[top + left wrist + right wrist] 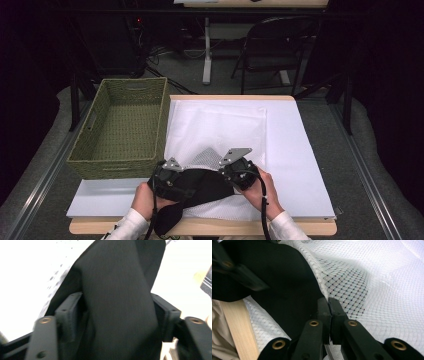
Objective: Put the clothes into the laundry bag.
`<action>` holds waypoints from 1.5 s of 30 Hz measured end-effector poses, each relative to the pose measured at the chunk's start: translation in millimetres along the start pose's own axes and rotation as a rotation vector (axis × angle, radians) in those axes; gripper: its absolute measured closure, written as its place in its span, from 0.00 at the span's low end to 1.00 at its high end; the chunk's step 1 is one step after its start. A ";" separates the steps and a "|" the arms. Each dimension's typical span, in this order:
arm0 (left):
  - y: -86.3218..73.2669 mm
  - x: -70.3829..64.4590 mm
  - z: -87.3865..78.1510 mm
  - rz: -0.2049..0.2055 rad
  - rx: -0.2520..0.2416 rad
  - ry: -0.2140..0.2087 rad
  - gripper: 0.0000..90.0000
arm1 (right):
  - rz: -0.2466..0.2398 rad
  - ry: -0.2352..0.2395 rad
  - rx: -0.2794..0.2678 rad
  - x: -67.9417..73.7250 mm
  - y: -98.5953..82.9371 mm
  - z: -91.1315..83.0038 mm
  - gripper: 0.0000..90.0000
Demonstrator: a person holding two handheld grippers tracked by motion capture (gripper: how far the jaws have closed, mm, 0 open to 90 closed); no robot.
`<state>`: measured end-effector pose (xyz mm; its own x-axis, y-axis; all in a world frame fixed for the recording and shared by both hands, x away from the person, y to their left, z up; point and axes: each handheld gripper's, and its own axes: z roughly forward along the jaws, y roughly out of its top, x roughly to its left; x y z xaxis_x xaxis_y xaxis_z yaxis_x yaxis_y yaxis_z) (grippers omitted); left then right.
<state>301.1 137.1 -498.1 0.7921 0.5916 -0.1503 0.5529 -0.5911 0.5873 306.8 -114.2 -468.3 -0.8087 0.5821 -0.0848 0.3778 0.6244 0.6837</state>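
At the near edge of the worktop [300, 150], a black garment [200, 187] is held at the mouth of a white mesh laundry bag [220, 130]. The left tongs [117, 322] are clamped on a thick fold of the black garment, the jaws held apart by the cloth. The right tongs [329, 312] are closed together on the bag's mesh edge, just beside the garment. The garment's long axis runs from the left tongs toward the right, into the bag's opening, so the left hand [142, 200] is judged to feed it. Farther off, at the left, a green woven basket [125, 127] stands.
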 end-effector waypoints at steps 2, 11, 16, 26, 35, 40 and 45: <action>-10.2 2.2 -9.7 -0.008 0.003 -0.009 0.27 | 0.000 -0.003 0.002 0.2 0.0 0.3 0.99; -27.1 -7.0 -5.2 0.021 0.056 -0.029 0.24 | -0.012 -0.003 0.004 0.8 0.2 1.7 0.99; -27.7 -3.6 2.3 0.019 0.076 -0.012 0.37 | -0.010 -0.005 0.009 0.6 -0.3 1.4 0.99; -30.6 2.6 5.2 -0.002 0.053 -0.008 0.62 | -0.009 -0.008 0.015 0.9 0.1 2.7 0.99; -25.1 -0.7 6.7 -0.019 0.044 -0.012 0.67 | -0.013 -0.003 0.012 2.8 1.4 2.8 0.99; -17.3 -2.4 10.6 -0.027 0.035 -0.010 0.67 | -0.011 -0.003 0.012 3.4 2.1 2.1 0.99; -9.3 -1.9 13.9 -0.034 0.033 -0.010 0.67 | -0.015 0.001 0.011 3.6 2.3 3.2 0.99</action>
<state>298.0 133.8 -514.3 0.7751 0.6063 -0.1775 0.5877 -0.5888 0.5550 306.2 -109.0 -469.3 -0.8148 0.5720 -0.0947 0.3703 0.6391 0.6741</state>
